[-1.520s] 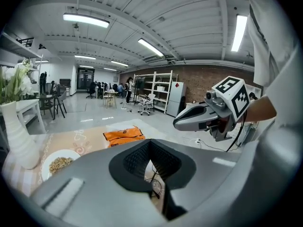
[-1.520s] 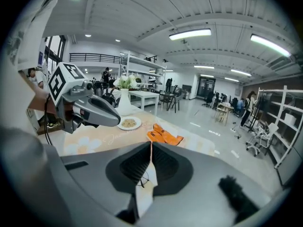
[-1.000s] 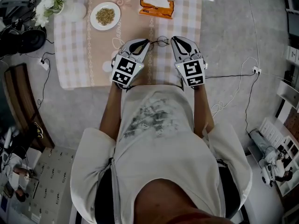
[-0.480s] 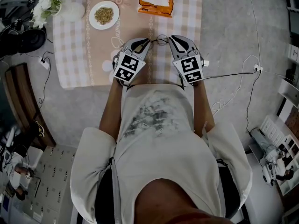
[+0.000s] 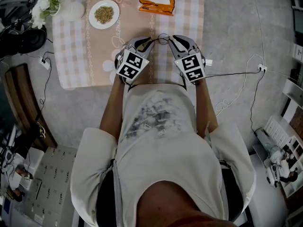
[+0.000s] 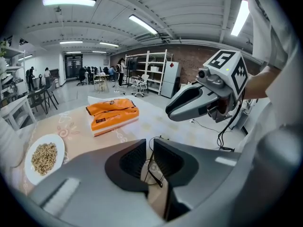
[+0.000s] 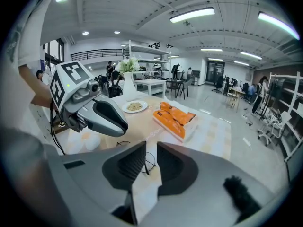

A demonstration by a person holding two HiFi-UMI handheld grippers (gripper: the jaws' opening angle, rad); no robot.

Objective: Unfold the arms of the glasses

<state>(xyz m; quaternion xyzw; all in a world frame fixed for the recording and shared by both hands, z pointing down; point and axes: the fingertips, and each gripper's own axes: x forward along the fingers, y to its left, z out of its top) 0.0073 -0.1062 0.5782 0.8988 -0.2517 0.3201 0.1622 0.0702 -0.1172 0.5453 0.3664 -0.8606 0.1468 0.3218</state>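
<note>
The glasses (image 5: pixel 161 40) lie at the counter's (image 5: pixel 94 56) near edge between the left gripper (image 5: pixel 148 42), jaws slightly parted around one arm, and the right gripper (image 5: pixel 171 38), just opening and released, probably so each can regrip for unfolding.

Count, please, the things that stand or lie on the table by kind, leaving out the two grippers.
glasses: 1
plate of grains: 1
orange pack: 1
vase of flowers: 1
Total: 4
</note>
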